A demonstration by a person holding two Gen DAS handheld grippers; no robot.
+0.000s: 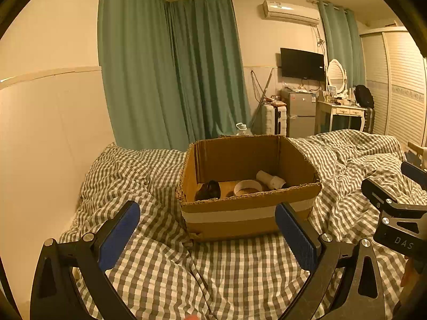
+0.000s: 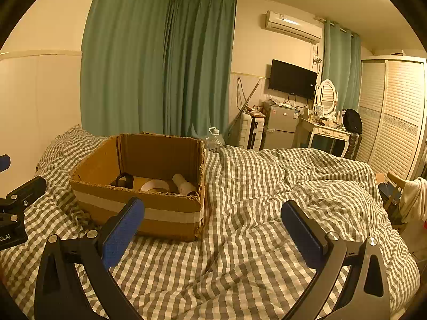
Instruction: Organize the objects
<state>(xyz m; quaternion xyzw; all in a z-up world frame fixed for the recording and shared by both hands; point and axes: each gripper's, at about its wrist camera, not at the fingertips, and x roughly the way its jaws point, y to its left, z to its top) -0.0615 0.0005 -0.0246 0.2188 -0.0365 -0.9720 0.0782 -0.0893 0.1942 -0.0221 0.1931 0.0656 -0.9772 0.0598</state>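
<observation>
1. Dark object [image 1: 208, 190] in cardboard box [image 1: 248, 210]: partly hidden behind near wall, identity unclear.
2. White cylinder [image 1: 270, 180]: lower end hidden by box rim.
3. Dresser clutter [image 2: 324, 118]: too small to identify.
4. Right gripper [image 1: 400, 213]: cut off at left wrist view's edge.

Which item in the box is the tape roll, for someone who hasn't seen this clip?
On the checked bed stands an open cardboard box. Three things lie on its floor: a dark strap at left, a white tube at right. The tape roll lies between them, the only flat, pale ring.
</observation>
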